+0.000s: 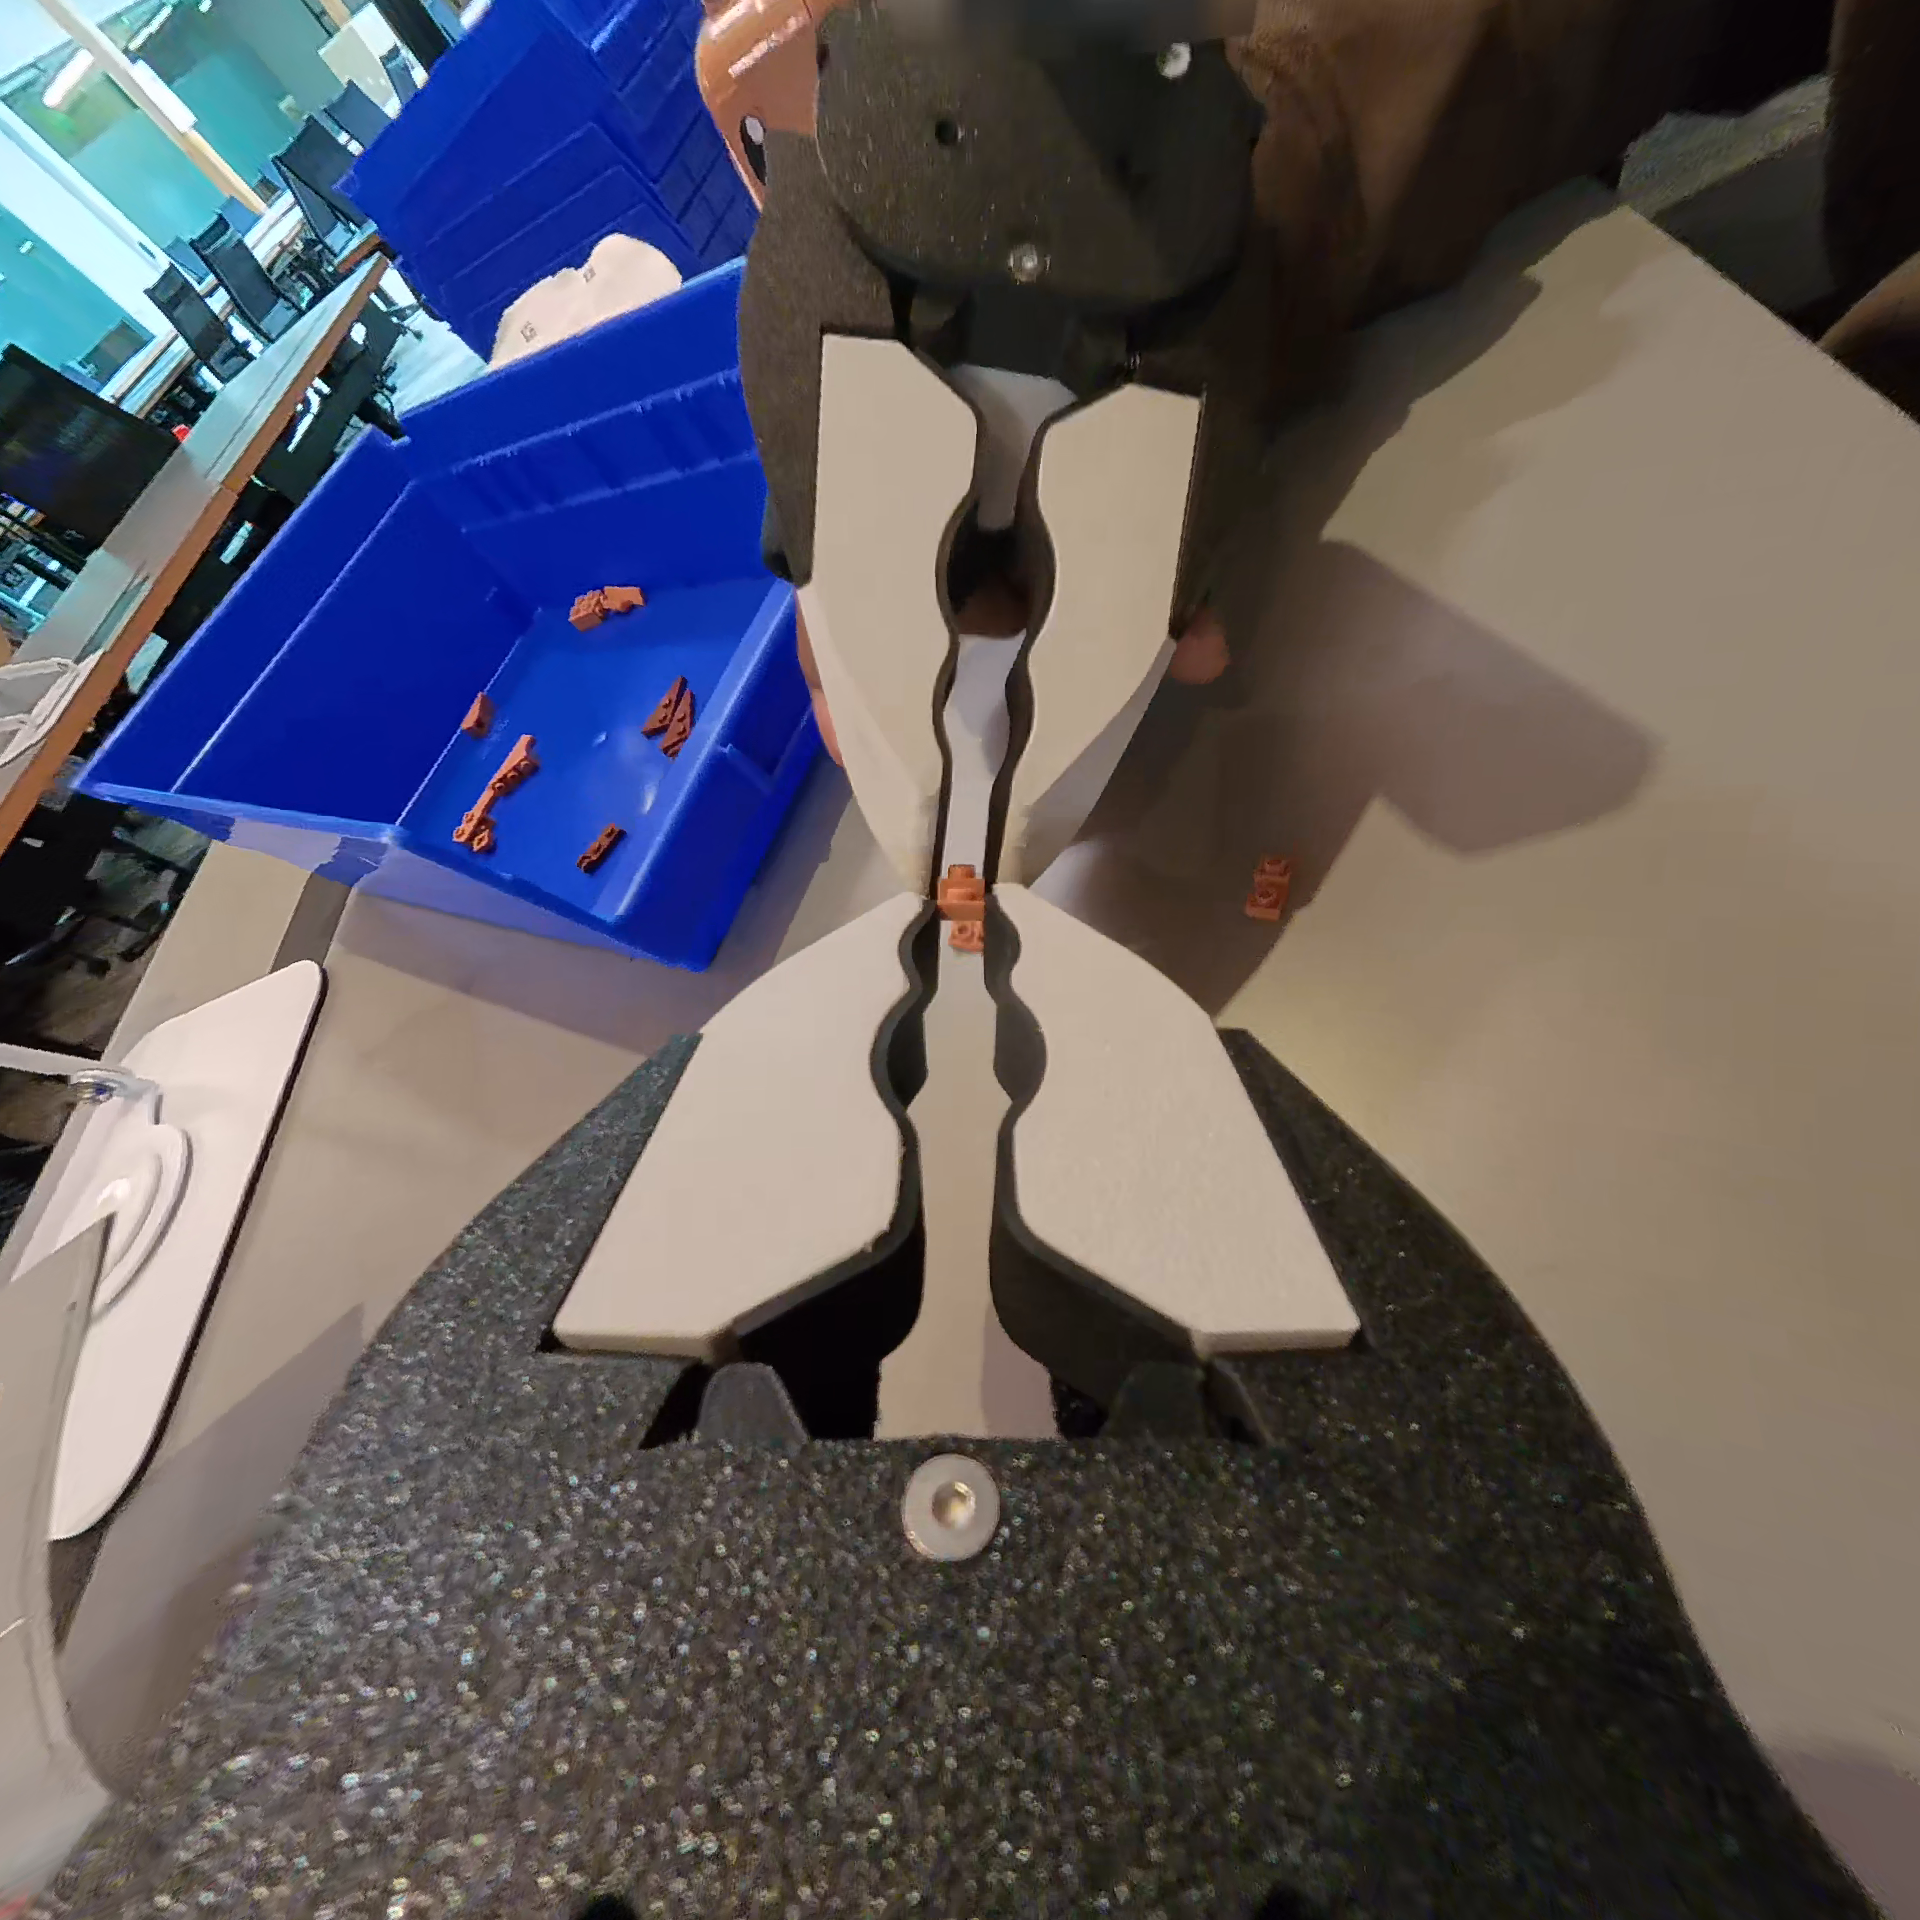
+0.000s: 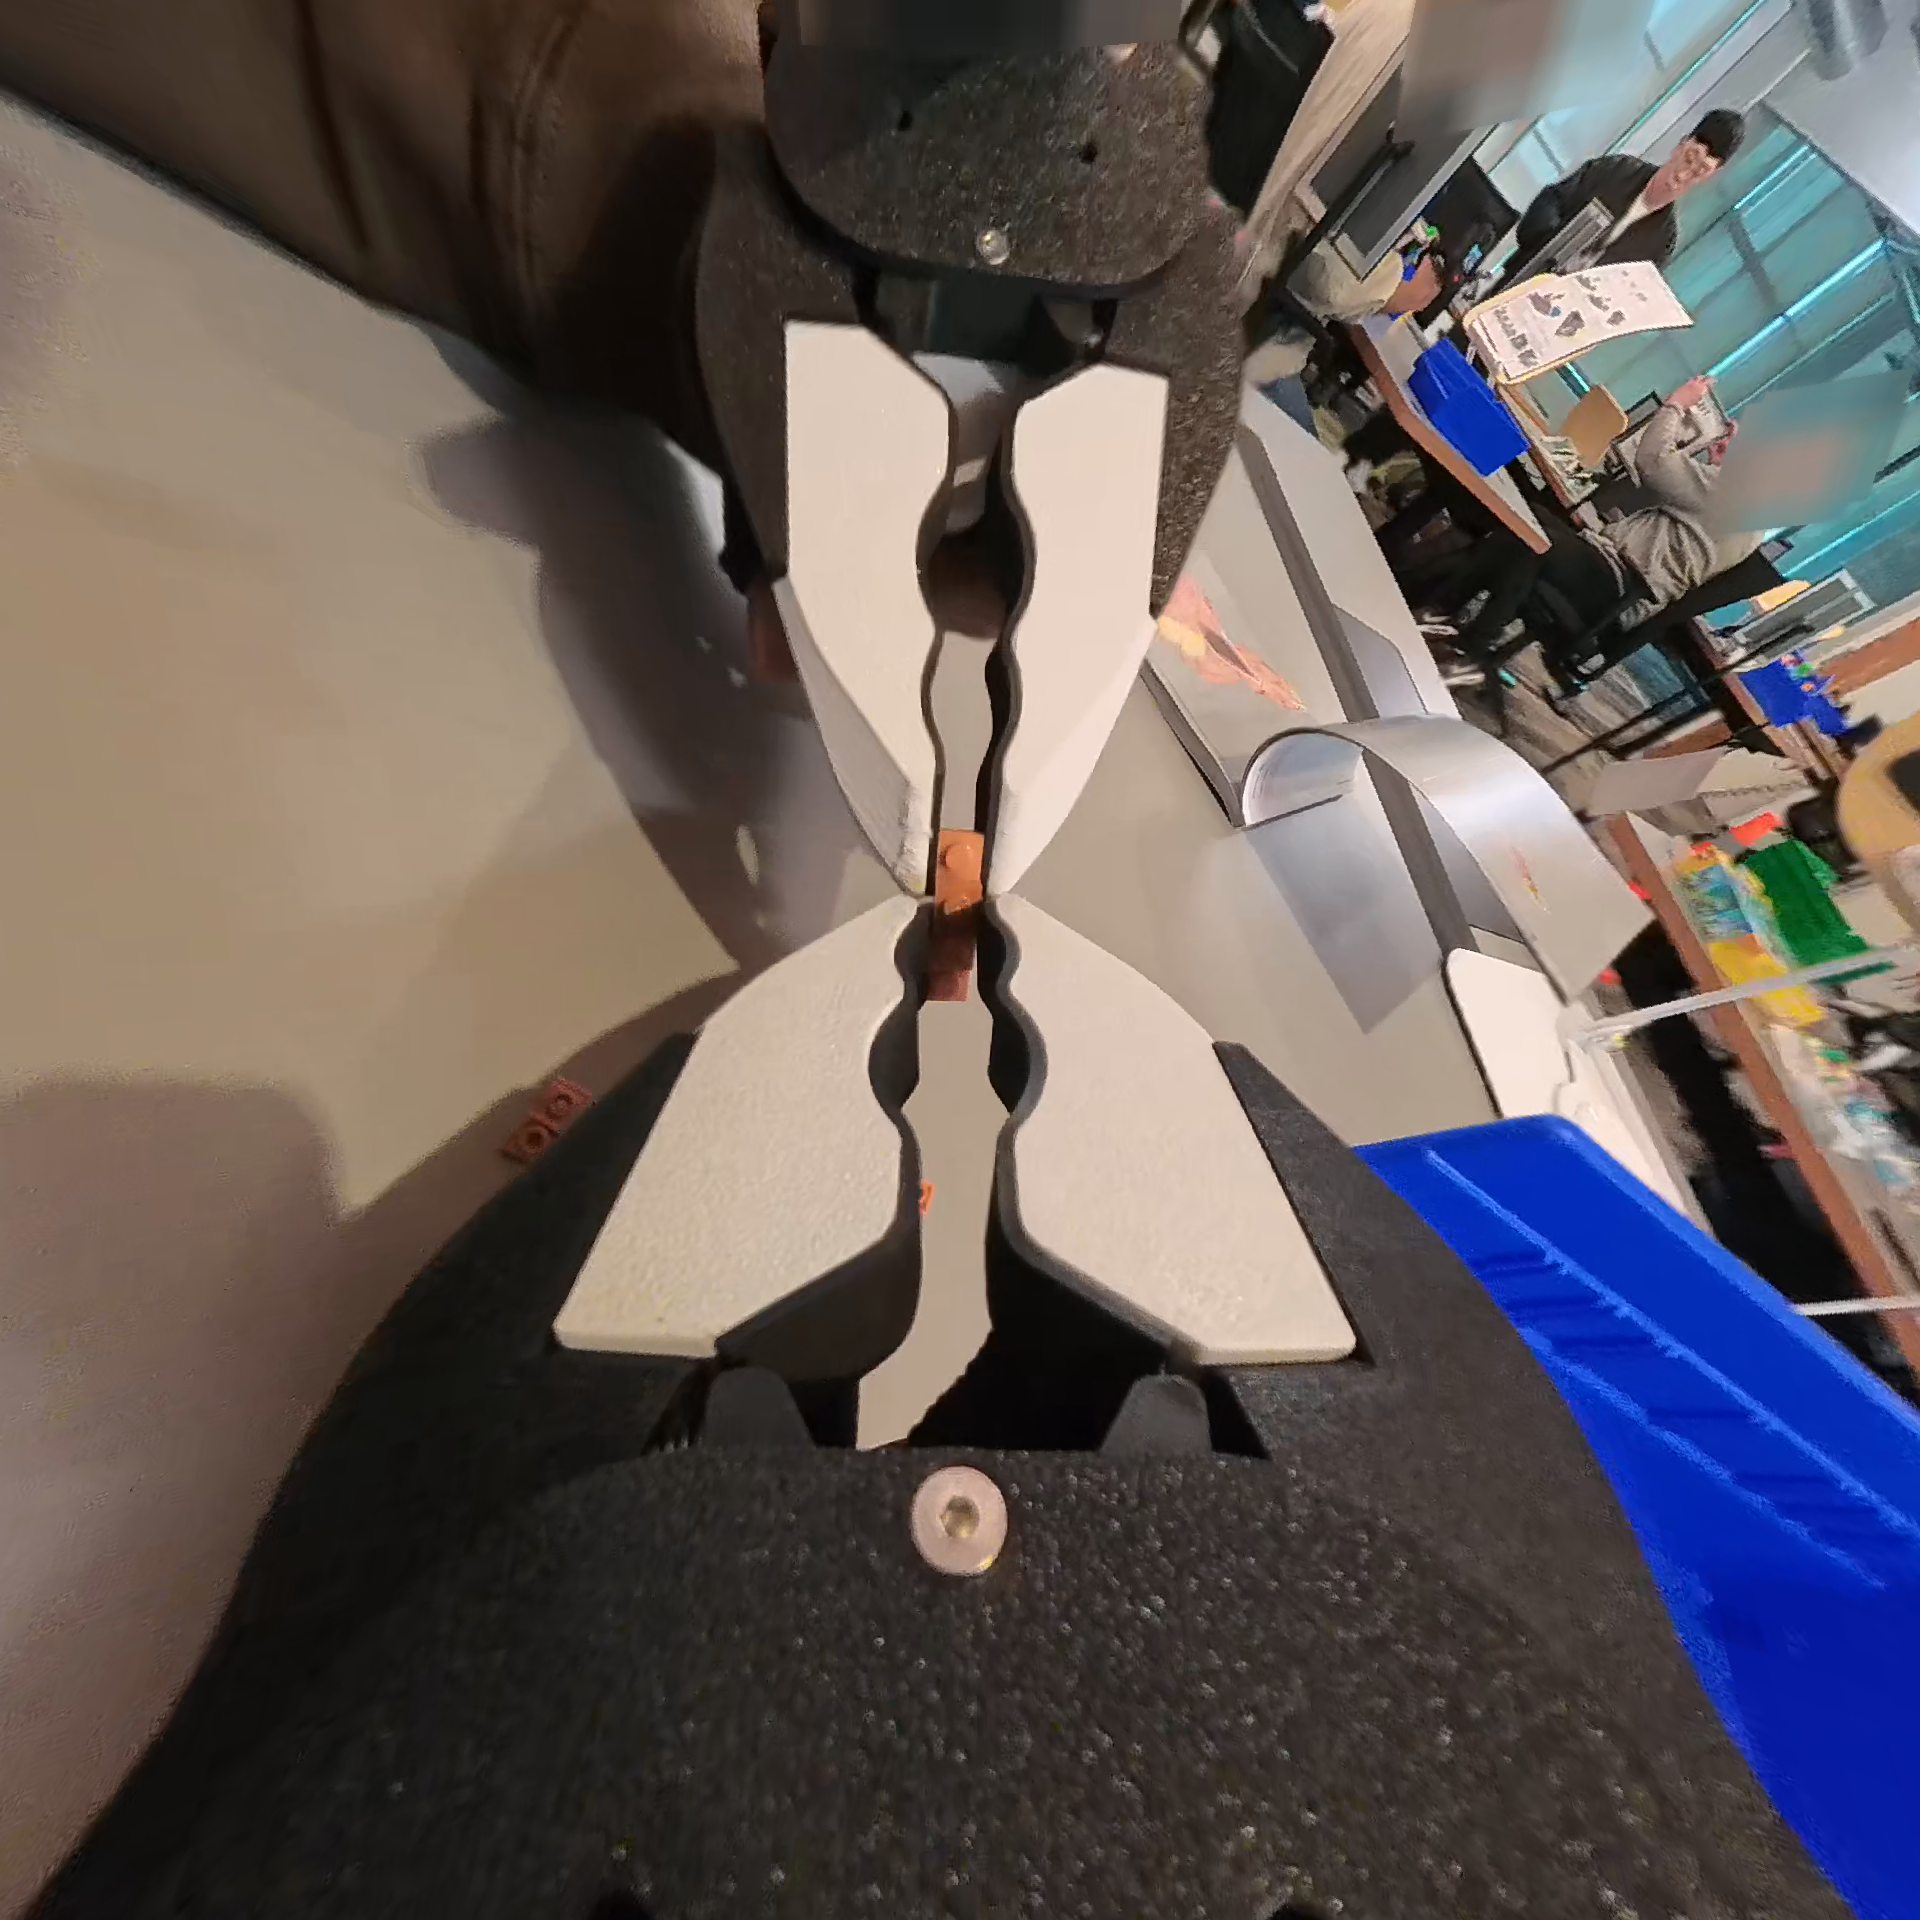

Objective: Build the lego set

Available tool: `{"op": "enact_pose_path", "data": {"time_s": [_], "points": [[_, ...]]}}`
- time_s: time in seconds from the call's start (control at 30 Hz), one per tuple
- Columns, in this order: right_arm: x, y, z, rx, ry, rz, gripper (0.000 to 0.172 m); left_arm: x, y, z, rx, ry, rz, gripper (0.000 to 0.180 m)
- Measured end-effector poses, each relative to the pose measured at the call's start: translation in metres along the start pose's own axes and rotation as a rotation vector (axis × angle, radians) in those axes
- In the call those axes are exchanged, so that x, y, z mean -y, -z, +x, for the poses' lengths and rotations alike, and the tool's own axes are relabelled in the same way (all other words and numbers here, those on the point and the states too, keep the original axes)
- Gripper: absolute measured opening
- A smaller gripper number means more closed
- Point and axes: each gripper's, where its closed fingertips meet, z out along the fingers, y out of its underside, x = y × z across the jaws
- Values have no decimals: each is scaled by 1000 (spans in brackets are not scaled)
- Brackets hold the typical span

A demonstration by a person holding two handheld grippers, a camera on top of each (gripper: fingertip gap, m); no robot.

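Both tongs, left gripper [image 1: 958,914] and right gripper [image 2: 951,904], meet tip to tip, each clamped on small orange-brown studded bricks [image 1: 961,906]; I see another spare brick [image 1: 1270,886] right of them, more in blue plastic bin [image 1: 312,665] left.

left hand-held gripper [image 1: 961,914]: speckled black body, pale grey wavy-edged fingers [image 1: 800,1143], silver screw [image 1: 951,1509] | right hand-held gripper [image 2: 956,914]: same build, screw [image 2: 958,1524] | sleeve [image 2: 416,156]: brown
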Motion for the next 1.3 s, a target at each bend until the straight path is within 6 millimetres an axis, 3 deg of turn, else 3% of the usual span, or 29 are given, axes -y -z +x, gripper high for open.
{"op": "enact_pose_path", "data": {"time_s": [0.2, 0.5, 0.77, 0.97, 1.17, 1.3], "points": [[19, 11, 12, 77, -356, 229, 7, 21, 9, -10, -9, 171, 217, 8], [29, 16, 26, 109, -691, 398, 7, 34, 16, -23, -32, 401, 416, 8], [21, 20, 35, 75, -744, 407, 8, 30, 14, -27, -61, 536, 472, 9], [22, 19, 32, 95, -731, 407, 8, 32, 13, -30, -54, 579, 483, 29], [24, 18, 30, 94, -708, 407, 8, 35, 17, -29, -74, 592, 519, 8], [23, 17, 30, 92, -702, 401, 8, 35, 16, -29, -81, 615, 525, 9]]}}
